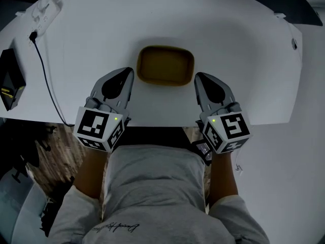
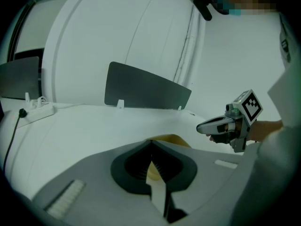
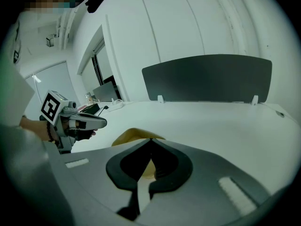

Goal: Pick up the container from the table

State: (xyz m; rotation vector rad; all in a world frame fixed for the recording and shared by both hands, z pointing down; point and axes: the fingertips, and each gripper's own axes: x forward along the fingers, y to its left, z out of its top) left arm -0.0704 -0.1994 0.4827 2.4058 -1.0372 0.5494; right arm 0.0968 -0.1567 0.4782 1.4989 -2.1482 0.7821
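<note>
On the big white round table (image 1: 218, 29), everything was laid out. Near its front edge, the person's grey shirt (image 1: 152, 182) had curly dark writing (image 1: 116, 227) on it, too small to read. The left gripper (image 1: 129, 71) and the right gripper (image 1: 199, 77) were held low over the front of the table. Both pointed forward and down, with their tips leaning in toward each other. The jaws of each one were pressed together with nothing in them. The shallow yellow-brown container with rounded corners (image 1: 166, 65) lay on the table between the two tips, just beside each. It was hard to tell if they touched it. In both gripper views the jaws hid most of it. A black box (image 1: 10, 85) was cut off at the left, and a thin black cable (image 1: 46, 83) ran near it.
</note>
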